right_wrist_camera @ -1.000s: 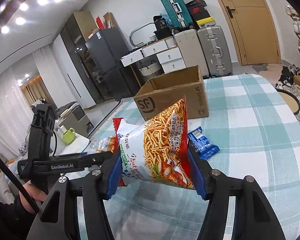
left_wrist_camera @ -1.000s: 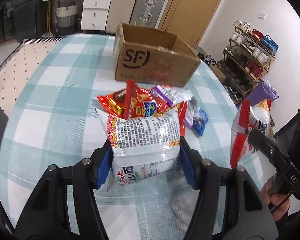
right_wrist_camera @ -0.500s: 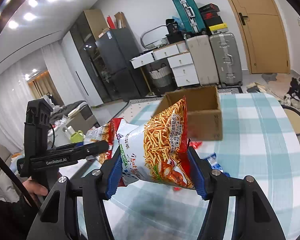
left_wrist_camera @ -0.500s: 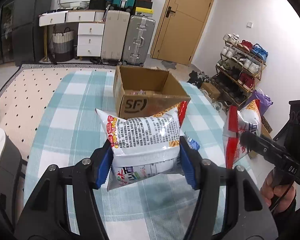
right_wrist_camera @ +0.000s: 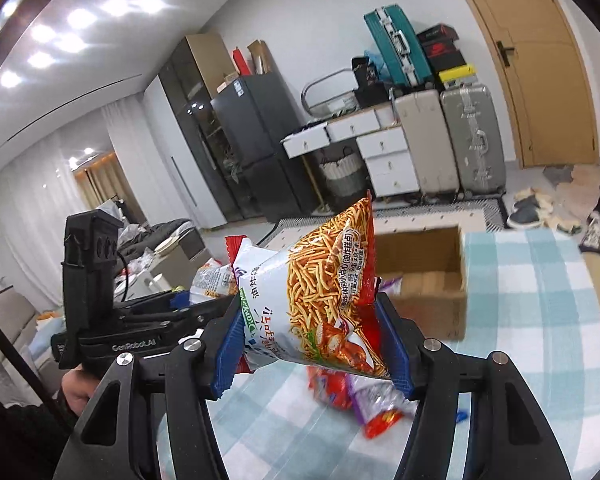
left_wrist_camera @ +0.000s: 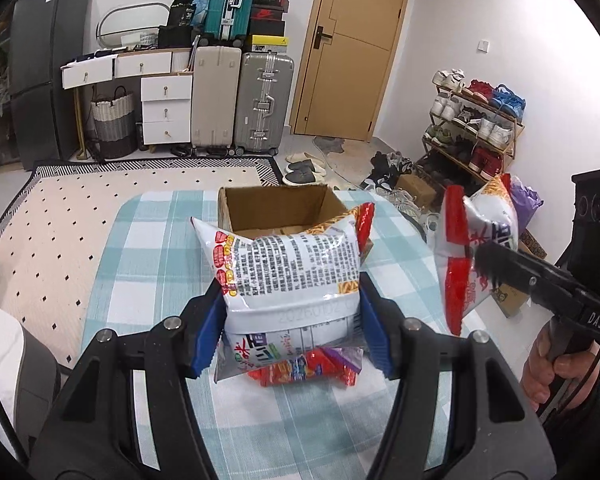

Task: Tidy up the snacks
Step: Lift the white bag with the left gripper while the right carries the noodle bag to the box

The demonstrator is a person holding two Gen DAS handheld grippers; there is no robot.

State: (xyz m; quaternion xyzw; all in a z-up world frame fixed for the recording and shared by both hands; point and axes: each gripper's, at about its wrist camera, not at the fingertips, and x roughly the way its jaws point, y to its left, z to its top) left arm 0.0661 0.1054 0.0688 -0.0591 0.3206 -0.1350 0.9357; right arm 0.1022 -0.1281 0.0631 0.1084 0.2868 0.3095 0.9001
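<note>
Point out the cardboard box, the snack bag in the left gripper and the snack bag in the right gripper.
cardboard box [left_wrist_camera: 276,210]: left wrist view, inner back wall.
left gripper's snack bag [left_wrist_camera: 292,272]: left wrist view, printed back panel.
right gripper's snack bag [right_wrist_camera: 320,292]: right wrist view, front picture of fried sticks.

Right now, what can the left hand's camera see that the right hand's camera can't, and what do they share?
Only the left view shows the shoe rack and the printed back of the bag clamped in the left tool. Only the right view shows the noodle picture on the bag clamped in the right tool, plus curtains. Both show the open cardboard box, checked tablecloth, loose snack packets, suitcases and door.
</note>
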